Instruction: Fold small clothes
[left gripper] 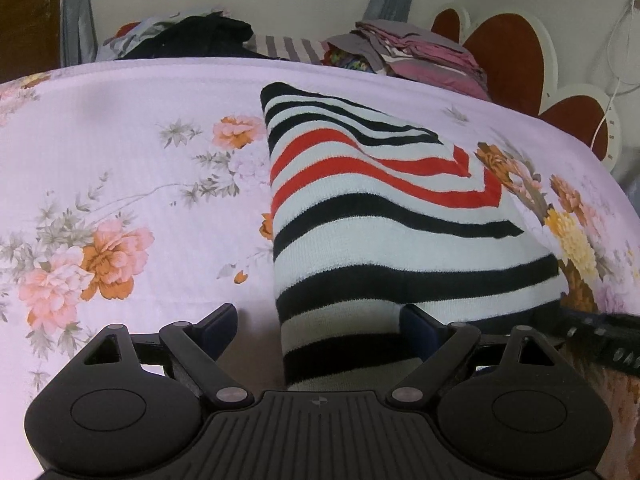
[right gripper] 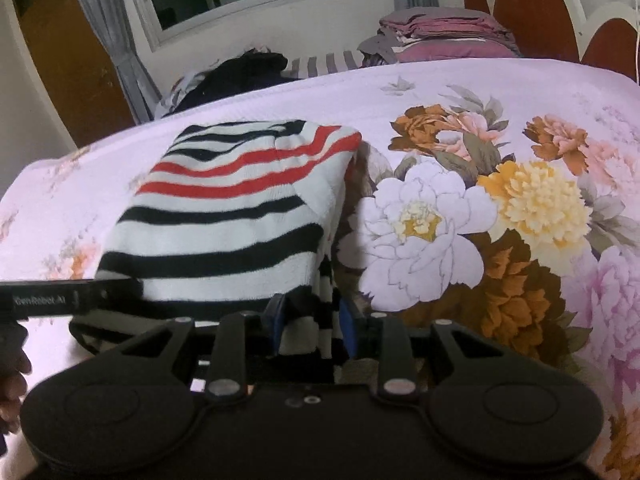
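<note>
Striped knitwear, white with black and red bands, is lying on the bed's floral sheet, partly folded, with a diagonal fold crossing its far half. Its near edge is lifting off the sheet toward both tools. The left hand-held gripper is standing with its fingers spread wide; the garment's near left corner is lying between them, touching the right finger and apart from the left one. The right hand-held gripper is pinching a bunched fold of the garment's near right edge between its blue pads, and the cloth is rising steeply from there. Along the far side of the bed, a dark clothes heap and what looks like a stack of folded linens are sitting well apart from the striped piece.
</note>
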`<state>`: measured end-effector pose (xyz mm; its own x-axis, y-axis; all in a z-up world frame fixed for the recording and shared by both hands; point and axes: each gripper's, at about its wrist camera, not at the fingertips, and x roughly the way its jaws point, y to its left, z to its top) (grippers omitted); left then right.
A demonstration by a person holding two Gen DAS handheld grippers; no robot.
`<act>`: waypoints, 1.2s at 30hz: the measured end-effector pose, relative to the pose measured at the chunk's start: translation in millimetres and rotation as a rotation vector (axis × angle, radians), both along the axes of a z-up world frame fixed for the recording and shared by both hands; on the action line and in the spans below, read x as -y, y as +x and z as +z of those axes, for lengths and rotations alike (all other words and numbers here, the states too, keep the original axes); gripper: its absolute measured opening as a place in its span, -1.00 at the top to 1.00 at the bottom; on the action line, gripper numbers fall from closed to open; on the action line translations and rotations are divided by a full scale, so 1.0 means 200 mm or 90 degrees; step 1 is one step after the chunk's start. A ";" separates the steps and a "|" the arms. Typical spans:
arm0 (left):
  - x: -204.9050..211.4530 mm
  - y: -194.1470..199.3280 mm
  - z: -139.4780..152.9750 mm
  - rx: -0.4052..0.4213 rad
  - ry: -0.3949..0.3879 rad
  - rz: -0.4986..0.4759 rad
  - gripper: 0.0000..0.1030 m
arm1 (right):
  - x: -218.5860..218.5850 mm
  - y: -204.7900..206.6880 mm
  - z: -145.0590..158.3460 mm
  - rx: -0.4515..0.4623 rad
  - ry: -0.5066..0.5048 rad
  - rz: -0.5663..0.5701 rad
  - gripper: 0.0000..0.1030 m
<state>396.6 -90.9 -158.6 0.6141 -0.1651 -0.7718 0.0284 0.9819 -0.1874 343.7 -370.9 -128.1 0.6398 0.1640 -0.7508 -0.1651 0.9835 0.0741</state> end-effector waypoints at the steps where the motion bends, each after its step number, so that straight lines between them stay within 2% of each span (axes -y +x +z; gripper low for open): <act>1: 0.00 0.00 0.01 0.000 0.001 0.000 -0.70 | 0.01 0.00 0.00 -0.004 0.005 -0.001 0.39; 7: -0.02 0.01 0.06 0.001 0.001 0.003 -0.70 | 0.04 0.02 0.09 0.011 0.033 -0.005 0.35; 9: -0.04 0.03 0.09 0.009 -0.006 0.010 -0.70 | 0.05 0.04 0.13 0.020 0.042 -0.003 0.27; 11: -0.07 0.05 0.12 0.009 -0.023 0.020 -0.70 | 0.07 0.07 0.16 0.024 0.059 -0.008 0.08; 14: -0.09 0.11 0.12 -0.003 -0.048 0.032 -0.70 | 0.10 0.14 0.18 0.021 0.093 -0.019 -0.01; 17: -0.10 0.18 0.12 -0.009 -0.068 0.039 -0.71 | 0.12 0.23 0.16 0.004 0.131 -0.029 -0.19; 23: -0.10 0.30 0.03 -0.033 -0.109 0.044 -0.84 | 0.16 0.42 0.04 -0.057 0.239 -0.048 -0.32; 30: -0.10 0.41 -0.13 -0.076 -0.187 0.018 -0.87 | 0.13 0.55 -0.12 -0.107 0.276 -0.031 -0.35; 32: -0.08 0.42 -0.14 -0.070 -0.187 0.005 -0.86 | 0.12 0.56 -0.15 -0.105 0.291 -0.026 -0.34; 33: -0.07 0.43 -0.14 -0.068 -0.184 0.000 -0.85 | 0.10 0.56 -0.15 -0.099 0.285 -0.019 -0.30; 34: -0.05 0.43 -0.14 -0.068 -0.184 -0.004 -0.72 | 0.08 0.56 -0.15 -0.094 0.272 -0.015 -0.17; 36: -0.05 0.43 -0.13 -0.068 -0.183 -0.001 -0.65 | 0.06 0.56 -0.15 -0.097 0.265 -0.007 0.02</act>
<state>483.6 -81.5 -185.6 0.5315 -0.3870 -0.7535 -0.0054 0.8880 -0.4599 455.5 -383.1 -157.9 0.5307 0.4660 -0.7079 -0.1120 0.8665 0.4864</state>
